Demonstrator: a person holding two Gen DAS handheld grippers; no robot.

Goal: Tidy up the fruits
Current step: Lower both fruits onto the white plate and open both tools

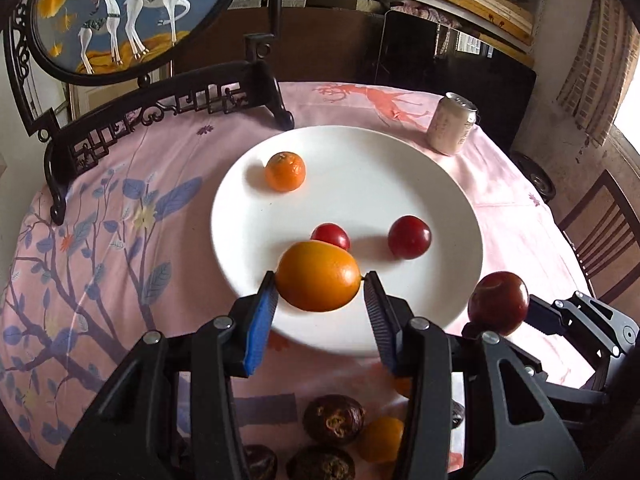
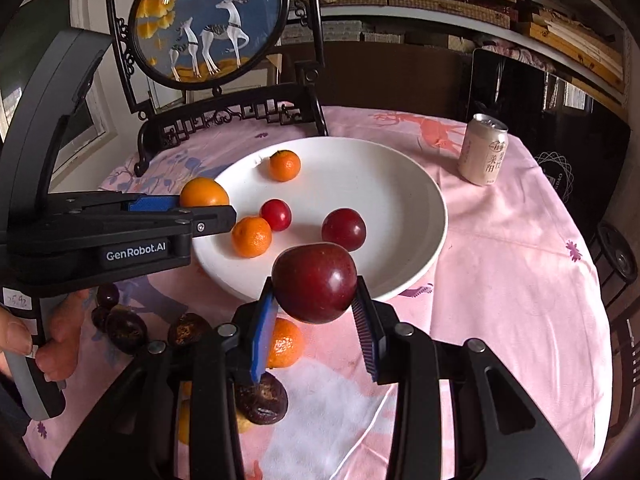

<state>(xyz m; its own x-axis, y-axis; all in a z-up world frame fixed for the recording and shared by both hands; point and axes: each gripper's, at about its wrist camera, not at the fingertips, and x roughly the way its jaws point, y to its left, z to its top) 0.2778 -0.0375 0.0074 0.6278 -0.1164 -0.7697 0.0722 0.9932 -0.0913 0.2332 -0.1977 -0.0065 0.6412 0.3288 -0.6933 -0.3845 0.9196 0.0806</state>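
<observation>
My left gripper (image 1: 320, 280) is shut on an orange (image 1: 318, 282) and holds it over the near edge of a white plate (image 1: 400, 168). My right gripper (image 2: 316, 296) is shut on a dark red plum (image 2: 314, 282) just above the plate's near rim (image 2: 420, 264); that plum also shows in the left wrist view (image 1: 498, 302). On the plate lie a mandarin (image 1: 285, 171), a second mandarin (image 2: 251, 237) and two red plums (image 1: 409, 237) (image 1: 331, 235). The left gripper with its orange (image 2: 204, 192) also shows in the right wrist view.
Several dark wrinkled fruits (image 1: 334, 420) and mandarins (image 2: 284, 342) lie on the pink tablecloth near me. A drink can (image 2: 483, 150) stands behind the plate to the right. A carved black stand with a round deer picture (image 2: 208, 20) stands at the back left.
</observation>
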